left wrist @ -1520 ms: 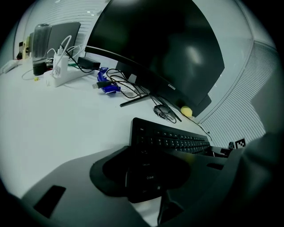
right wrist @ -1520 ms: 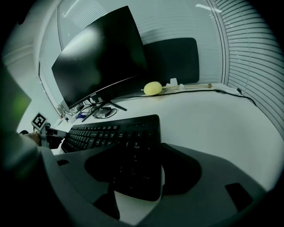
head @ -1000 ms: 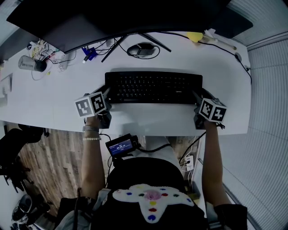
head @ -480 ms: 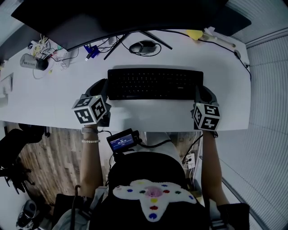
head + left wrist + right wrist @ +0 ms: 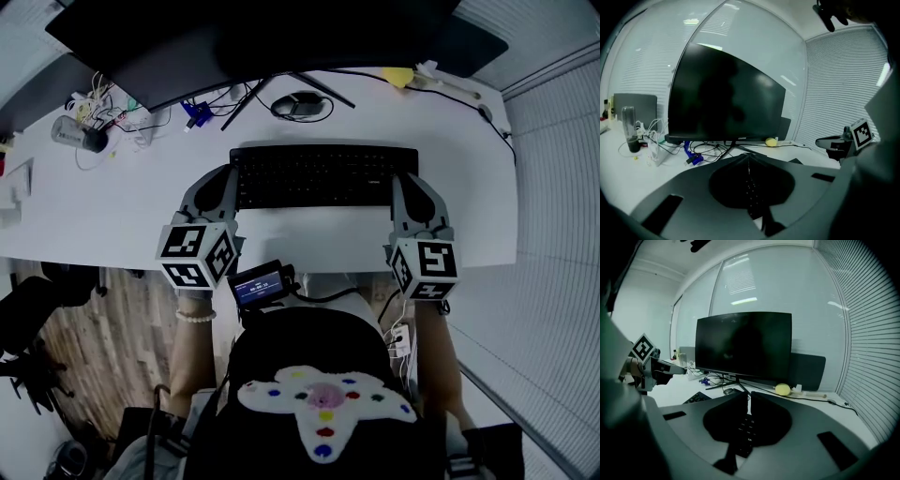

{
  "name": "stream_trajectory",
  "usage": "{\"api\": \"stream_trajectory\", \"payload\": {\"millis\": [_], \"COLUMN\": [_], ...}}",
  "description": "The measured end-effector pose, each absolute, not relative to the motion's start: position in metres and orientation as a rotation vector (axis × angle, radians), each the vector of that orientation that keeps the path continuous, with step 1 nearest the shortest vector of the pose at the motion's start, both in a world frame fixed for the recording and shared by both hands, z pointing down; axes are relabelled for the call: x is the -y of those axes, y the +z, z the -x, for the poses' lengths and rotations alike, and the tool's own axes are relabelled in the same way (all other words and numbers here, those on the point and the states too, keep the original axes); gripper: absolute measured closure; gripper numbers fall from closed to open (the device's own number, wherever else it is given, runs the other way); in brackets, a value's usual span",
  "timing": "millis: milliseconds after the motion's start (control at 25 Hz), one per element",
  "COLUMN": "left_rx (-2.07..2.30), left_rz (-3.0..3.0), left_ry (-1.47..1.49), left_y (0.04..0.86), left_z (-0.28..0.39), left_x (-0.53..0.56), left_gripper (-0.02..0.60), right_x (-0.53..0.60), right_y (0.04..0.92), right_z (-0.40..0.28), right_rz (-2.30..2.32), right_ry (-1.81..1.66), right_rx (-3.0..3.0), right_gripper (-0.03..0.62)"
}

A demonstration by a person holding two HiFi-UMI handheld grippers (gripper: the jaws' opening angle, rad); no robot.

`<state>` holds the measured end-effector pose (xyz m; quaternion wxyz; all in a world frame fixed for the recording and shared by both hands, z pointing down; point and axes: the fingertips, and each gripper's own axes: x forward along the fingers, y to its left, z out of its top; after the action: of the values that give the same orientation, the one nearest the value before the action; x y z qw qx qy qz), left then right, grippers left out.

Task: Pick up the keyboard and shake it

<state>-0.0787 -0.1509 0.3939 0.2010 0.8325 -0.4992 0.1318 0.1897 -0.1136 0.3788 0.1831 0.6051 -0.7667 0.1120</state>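
Note:
A black keyboard lies crosswise on the white desk, in front of the monitor. My left gripper is shut on its left end, and my right gripper is shut on its right end. In the left gripper view the jaws of my left gripper meet over a strip of keys. The right gripper view shows my right gripper pinching the keyboard's edge. Whether the keyboard is off the desk, I cannot tell.
A wide dark monitor stands at the back, with a mouse by its stand. Cables and a blue plug lie at the back left, a yellow object at the back right. The desk's front edge runs just under both marker cubes.
Both grippers have closed on the keyboard's ends. Their marker cubes have swung back toward the person, so the jaws now point forward along the keyboard's sides.

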Motion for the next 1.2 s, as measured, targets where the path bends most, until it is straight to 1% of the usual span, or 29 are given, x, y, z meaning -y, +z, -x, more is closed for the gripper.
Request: {"api": "stream_trajectory", "payload": {"millis": [280, 600, 1200], "left_rx": [1.393, 1.373, 1.369], "left_rz": [-2.525, -2.647, -2.740], "left_ry": [0.419, 0.417, 0.472], "left_y": [0.345, 0.317, 0.308], "left_z": [0.055, 0.037, 0.028], "left_x": [0.122, 0.099, 0.090], "left_gripper": [0.563, 0.563, 0.563], "right_x": [0.094, 0.073, 0.063], "right_y": [0.327, 0.292, 0.290], "right_z": [-0.169, -0.160, -0.148], "right_rz": [-1.709, -1.748, -1.745], "right_ry": [0.182, 0.119, 0.105], "right_rx": [2.270, 2.319, 2.324], "right_gripper": [0.549, 0.551, 0.553]}}
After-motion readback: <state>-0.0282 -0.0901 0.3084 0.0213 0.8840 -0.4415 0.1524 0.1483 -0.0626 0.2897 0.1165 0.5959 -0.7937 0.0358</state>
